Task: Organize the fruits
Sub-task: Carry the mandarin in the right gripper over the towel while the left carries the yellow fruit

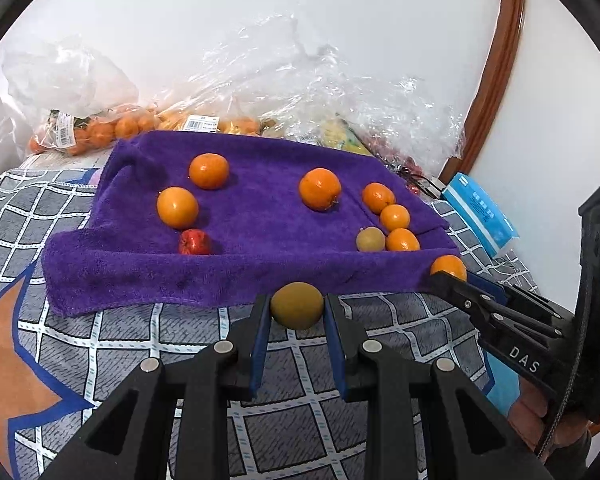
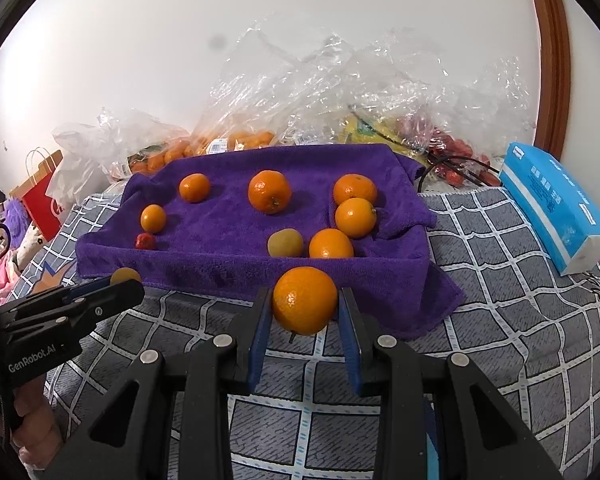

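Both hands are loaded: the left gripper (image 1: 297, 312) pinches a greenish-brown fruit (image 1: 297, 305), the right gripper (image 2: 305, 308) pinches an orange (image 2: 305, 300), and each hangs just in front of the purple towel's (image 1: 260, 220) near edge, above the checked blanket (image 2: 500, 320). On the towel, sorting looks roughly midway: three oranges (image 2: 355, 216) sit bunched at the right with a second greenish fruit (image 2: 285, 243) touching them, while others lie scattered, with a small red fruit (image 1: 194, 242) at the left. I'd guess both held fruits still want placing. The orange's stem end (image 2: 290, 299) faces the camera; neither fruit has much of a long axis.
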{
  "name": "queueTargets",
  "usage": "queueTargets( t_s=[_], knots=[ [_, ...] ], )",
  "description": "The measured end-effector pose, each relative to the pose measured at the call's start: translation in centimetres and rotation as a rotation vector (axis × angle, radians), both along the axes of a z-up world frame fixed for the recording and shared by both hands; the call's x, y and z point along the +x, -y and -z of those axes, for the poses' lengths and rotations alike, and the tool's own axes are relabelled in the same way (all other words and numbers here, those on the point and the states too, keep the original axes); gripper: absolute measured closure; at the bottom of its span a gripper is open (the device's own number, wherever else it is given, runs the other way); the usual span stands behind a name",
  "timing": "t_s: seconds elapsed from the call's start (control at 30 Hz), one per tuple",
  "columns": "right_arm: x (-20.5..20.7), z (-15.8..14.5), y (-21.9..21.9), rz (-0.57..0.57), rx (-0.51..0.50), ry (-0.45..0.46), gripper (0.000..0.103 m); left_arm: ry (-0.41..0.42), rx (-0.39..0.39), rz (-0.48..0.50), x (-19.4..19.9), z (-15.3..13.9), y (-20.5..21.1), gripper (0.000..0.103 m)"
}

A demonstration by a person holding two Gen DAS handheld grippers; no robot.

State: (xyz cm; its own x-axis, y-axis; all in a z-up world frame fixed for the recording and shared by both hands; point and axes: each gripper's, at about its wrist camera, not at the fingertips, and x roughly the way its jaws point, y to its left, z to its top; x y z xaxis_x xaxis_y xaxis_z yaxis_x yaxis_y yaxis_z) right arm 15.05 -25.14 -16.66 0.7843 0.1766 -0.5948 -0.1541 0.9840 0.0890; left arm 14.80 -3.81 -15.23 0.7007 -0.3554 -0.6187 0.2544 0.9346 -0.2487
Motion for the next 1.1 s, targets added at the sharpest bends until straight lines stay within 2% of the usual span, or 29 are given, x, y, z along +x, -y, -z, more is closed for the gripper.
queueTargets(
  t_s=[0.43, 1.1],
  knots=[
    [-0.4, -0.3, -0.3, -0.005, 0.004, 0.014, 0.071, 0.016, -0.013, -0.07, 0.2, -0.2, -1.0, 0.077],
    [-0.9, -1.0, 0.5, 0.021, 0.055, 0.062, 0.071, 0.092, -0.027, -0.214, -0.1, -1.6, -3.4, 0.077]
  ],
)
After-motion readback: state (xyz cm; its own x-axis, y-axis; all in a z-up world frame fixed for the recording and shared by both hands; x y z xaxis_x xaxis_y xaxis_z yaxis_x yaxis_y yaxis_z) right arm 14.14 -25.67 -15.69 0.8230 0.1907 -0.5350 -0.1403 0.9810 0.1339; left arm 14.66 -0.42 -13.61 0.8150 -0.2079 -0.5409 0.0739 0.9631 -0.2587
